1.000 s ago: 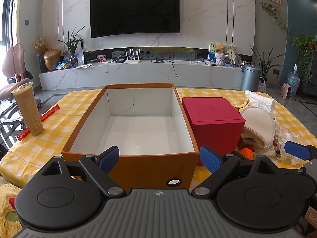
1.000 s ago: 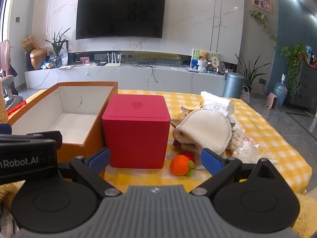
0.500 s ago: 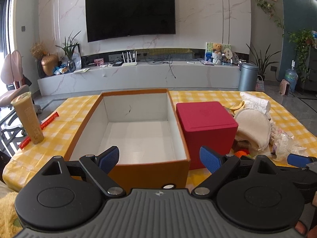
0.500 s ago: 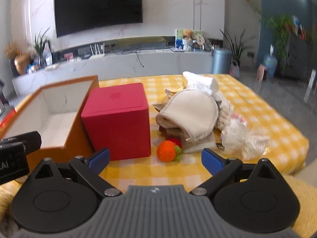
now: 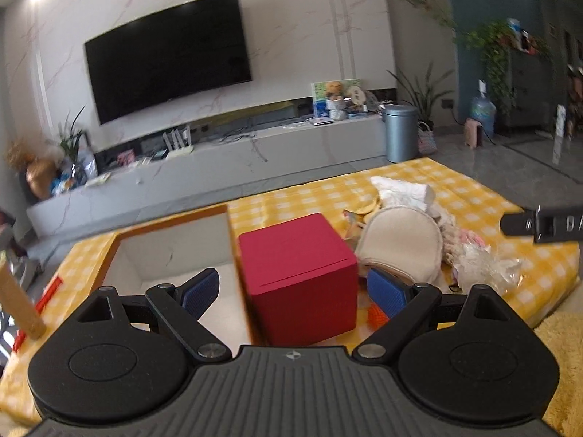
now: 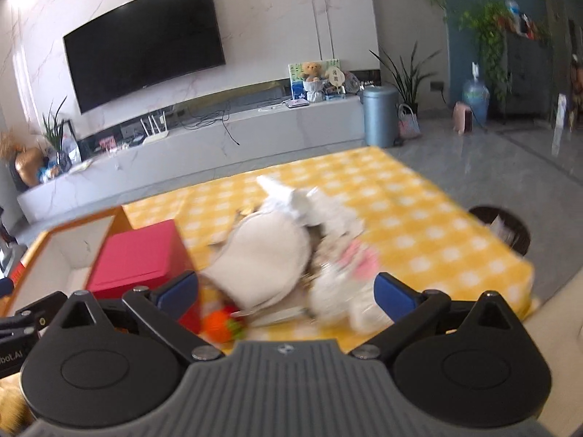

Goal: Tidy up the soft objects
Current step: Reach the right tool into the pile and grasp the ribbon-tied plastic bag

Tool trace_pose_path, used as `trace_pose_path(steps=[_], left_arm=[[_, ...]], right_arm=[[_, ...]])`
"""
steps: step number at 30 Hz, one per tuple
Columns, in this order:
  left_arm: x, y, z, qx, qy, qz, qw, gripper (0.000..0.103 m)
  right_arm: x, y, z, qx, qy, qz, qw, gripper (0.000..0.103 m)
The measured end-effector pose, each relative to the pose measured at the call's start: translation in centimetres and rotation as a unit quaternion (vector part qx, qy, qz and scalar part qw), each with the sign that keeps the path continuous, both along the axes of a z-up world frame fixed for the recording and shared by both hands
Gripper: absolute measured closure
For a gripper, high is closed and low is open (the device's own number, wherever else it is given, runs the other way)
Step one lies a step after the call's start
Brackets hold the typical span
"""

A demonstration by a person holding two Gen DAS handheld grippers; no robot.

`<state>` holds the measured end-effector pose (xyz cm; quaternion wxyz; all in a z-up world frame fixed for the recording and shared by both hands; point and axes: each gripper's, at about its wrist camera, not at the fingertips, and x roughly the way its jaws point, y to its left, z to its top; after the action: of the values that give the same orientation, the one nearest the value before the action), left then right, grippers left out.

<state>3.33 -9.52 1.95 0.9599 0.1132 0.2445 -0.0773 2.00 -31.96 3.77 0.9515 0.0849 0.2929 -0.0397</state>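
Both views have swung right since earlier — left gripper (image 5: pixel 293 293) and right gripper (image 6: pixel 286 291) gape wide, empty; only the right view shows the crocheted orange ball (image 6: pixel 217 326) whole beside the smooth red cube (image 6: pixel 136 260).

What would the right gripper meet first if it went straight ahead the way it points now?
Probably the cream cloth pouch in the pile, between the open right gripper fingers; blur makes depth unsure.

The orange box (image 5: pixel 171 251) lies open-topped; the red cube (image 5: pixel 297 276) stands between it and the soft pile (image 6: pixel 291 251).

bright ceiling-lit daylight room, fisheye-bent edges, motion blur heaviest over the right view's table
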Motion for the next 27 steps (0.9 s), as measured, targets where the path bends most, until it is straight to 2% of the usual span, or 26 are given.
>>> trace_pose_path(steps=[4, 7, 10, 13, 19, 23, 25, 27], left_arm=[[0.2, -3.0, -1.5, 0.049, -0.014, -0.038, 0.9980, 0.000], [0.9, -4.6, -2.6, 0.068, -0.010, -0.047, 0.9965, 0.000], [1.4, -5.4, -3.5, 0.074, -0.001, -0.048, 0.9961, 0.000], [2.1, -5.8, -4.4, 0.081, 0.012, -0.048, 0.9955, 0.000], [2.7, -6.1, -5.6, 0.095, 0.021, -0.047, 0.9942, 0.000], [2.5, -6.3, -5.5, 0.103, 0.015, -0.057, 0.9929, 0.000], [2.4, -6.5, -5.4, 0.101, 0.018, -0.066, 0.9925, 0.000], [2.5, -6.8, -5.4, 0.103, 0.020, -0.071, 0.9919, 0.000]], right_arm=[[1.2, -2.9, 0.6, -0.050, -0.009, 0.058, 0.997, 0.003], [2.5, -4.4, 0.1, -0.117, -0.006, 0.102, 0.988, 0.003], [4.3, -5.8, -1.4, -0.175, 0.009, 0.141, 0.974, 0.003], [6.0, -6.8, -3.6, -0.214, 0.040, 0.183, 0.959, 0.003], [7.1, -6.0, -8.5, -0.283, 0.071, 0.272, 0.917, 0.003], [7.5, -4.7, -10.7, -0.339, 0.081, 0.286, 0.892, 0.003], [7.8, -4.4, -11.0, -0.350, 0.078, 0.292, 0.887, 0.003], [8.4, -4.1, -10.9, -0.340, 0.080, 0.297, 0.889, 0.003]])
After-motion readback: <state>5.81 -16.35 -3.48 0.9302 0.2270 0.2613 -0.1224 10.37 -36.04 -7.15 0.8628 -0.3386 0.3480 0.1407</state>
